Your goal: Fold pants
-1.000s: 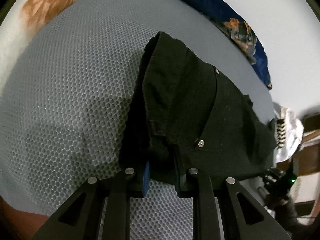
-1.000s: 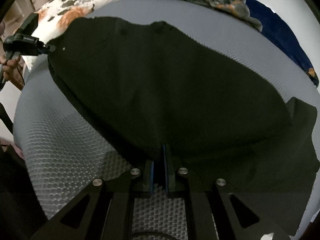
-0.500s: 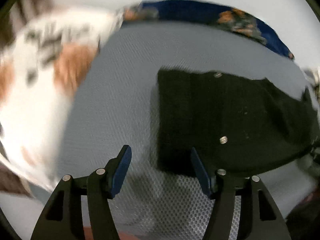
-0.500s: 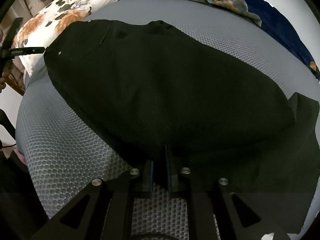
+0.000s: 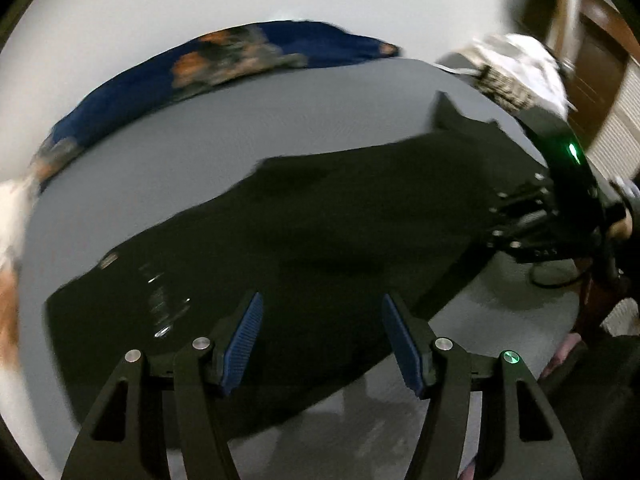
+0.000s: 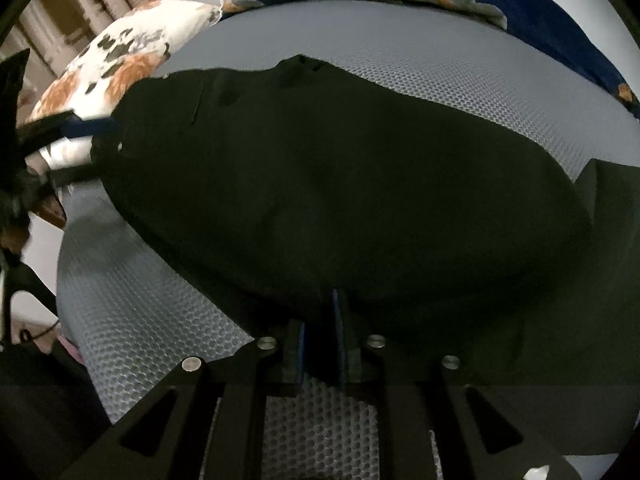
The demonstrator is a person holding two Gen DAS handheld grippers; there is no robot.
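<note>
Left wrist view: the left gripper [image 5: 322, 340] is hovering over the black fabric pants [image 5: 304, 240], blue-padded jaws standing wide apart with nothing between them. The pants are lying spread across the grey honeycomb-mesh bed surface [image 5: 240, 120]; a dark blue floral blanket [image 5: 224, 60] is bunching along the far edge. Picture blurred. Right wrist view: the right gripper [image 6: 320, 340] is sitting at the near hem of the pants [image 6: 340, 184], its jaws having just been easing apart, black cloth between them, pads nearly together; whether they are pressing it, cannot tell. A white floral pillow [image 6: 132, 64] is lying beyond.
</note>
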